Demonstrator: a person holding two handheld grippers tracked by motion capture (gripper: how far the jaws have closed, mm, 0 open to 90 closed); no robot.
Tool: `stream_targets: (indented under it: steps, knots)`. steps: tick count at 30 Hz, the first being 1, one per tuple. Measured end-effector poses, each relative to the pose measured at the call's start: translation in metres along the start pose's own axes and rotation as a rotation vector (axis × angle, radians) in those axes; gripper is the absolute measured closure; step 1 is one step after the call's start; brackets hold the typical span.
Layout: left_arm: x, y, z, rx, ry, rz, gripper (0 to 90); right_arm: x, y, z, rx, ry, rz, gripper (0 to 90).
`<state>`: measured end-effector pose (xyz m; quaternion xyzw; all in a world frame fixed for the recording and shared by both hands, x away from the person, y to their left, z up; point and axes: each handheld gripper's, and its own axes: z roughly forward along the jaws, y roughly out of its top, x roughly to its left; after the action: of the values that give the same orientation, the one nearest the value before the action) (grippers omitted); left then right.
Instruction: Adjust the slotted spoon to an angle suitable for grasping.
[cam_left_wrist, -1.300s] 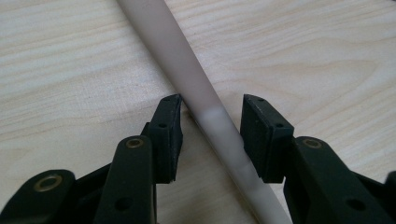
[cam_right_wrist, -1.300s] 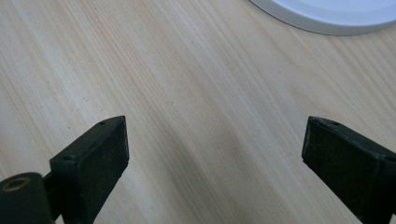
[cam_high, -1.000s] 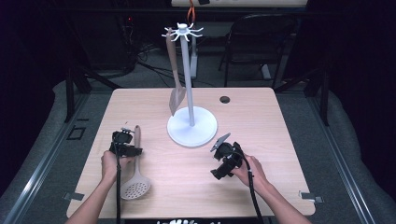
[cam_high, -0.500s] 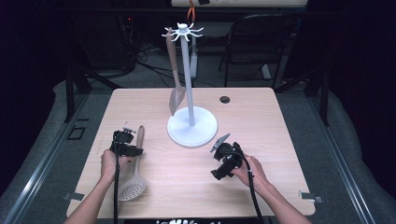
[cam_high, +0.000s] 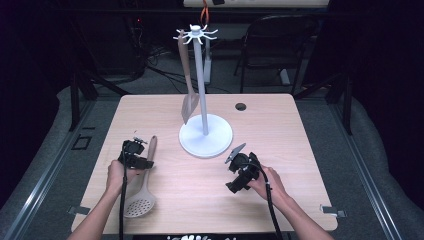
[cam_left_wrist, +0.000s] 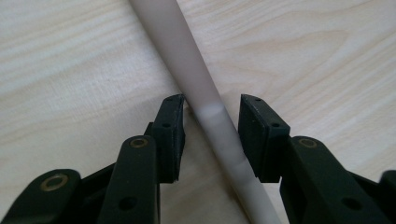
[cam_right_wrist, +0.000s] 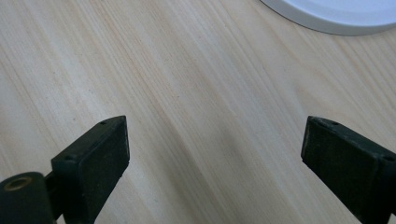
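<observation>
Left gripper (cam_high: 134, 155) straddling skimmer (cam_high: 141, 192) handle, right gripper (cam_high: 239, 170) idle.
Skimmer: beige, long round handle, perforated head at its 6 o'clock end, flat on table (cam_high: 300, 150), at 8 o'clock from rack (cam_high: 205, 135). Left jaws half-closed around handle (cam_left_wrist: 205, 107), pads look barely touching it, grip unclear. Right jaws wide apart over bare wood.

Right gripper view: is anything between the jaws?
No, the right gripper stands wide open over the bare table, with nothing between its jaws.
</observation>
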<state>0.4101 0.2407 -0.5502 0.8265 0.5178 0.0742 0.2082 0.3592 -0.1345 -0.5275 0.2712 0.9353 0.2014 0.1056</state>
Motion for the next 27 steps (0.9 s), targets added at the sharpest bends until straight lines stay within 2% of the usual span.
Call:
stream_targets:
  steps: [6,9,14,19,21,27]
  knots:
    - [-0.002,-0.001,-0.001,0.022,-0.007,-0.027,51.6,0.001,0.0,0.0,0.003,0.002,0.001,7.7]
    - [-0.004,0.0,0.004,0.046,0.0,-0.034,55.2,0.001,0.001,0.0,0.0,0.005,-0.003,7.7]
    - [-0.006,0.001,0.005,0.038,0.018,-0.031,62.3,0.001,0.001,0.0,-0.006,0.008,0.006,7.8]
    - [-0.006,0.001,0.004,0.041,0.021,-0.03,63.1,0.002,0.001,0.0,-0.009,0.009,0.005,7.8]
    - [-0.008,0.003,0.005,0.054,0.037,-0.013,63.0,0.002,0.001,0.0,-0.006,0.01,0.005,7.8]
    - [-0.011,0.005,0.005,0.071,0.059,0.001,62.7,0.001,0.001,0.0,0.001,0.008,0.002,7.9]
